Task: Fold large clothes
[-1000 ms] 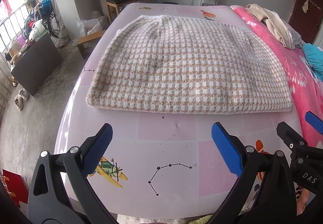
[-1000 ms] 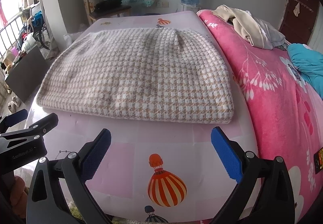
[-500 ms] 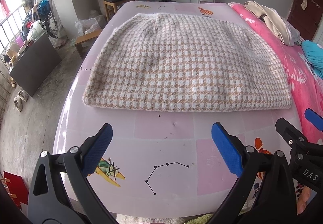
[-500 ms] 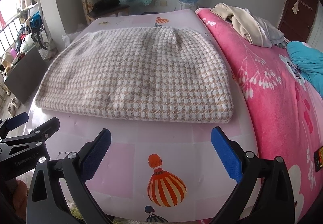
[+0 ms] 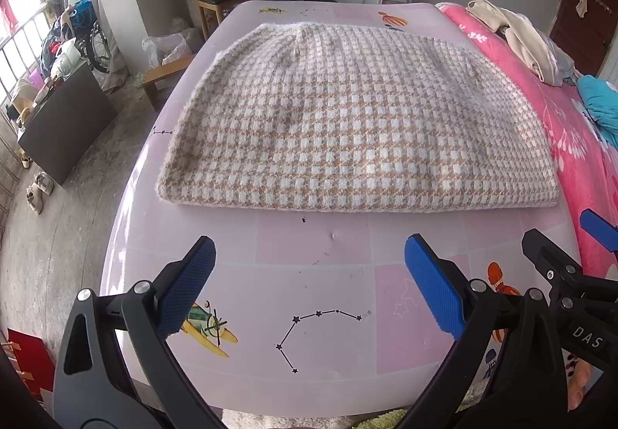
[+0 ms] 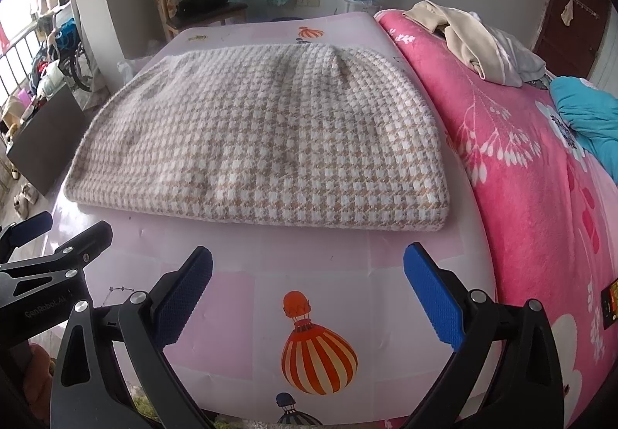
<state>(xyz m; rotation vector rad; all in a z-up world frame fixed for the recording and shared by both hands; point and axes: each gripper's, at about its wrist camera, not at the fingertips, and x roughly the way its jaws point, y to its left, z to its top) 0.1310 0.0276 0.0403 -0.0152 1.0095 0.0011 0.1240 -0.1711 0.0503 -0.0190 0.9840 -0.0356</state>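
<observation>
Both grippers — the left gripper (image 5: 309,286) and the right gripper (image 6: 309,286) — hang wide open and empty over the near edge of the bed (image 5: 316,317). Just beyond them, the folded checked sweater (image 5: 347,120) lies flat mid-bed — untouched, beside the pink blanket (image 6: 521,166).

Pink mat (image 5: 316,266), folded houndstooth garment (image 5: 347,127) lying flat on it

Teal cloth (image 6: 591,120) cut off rightward
</observation>
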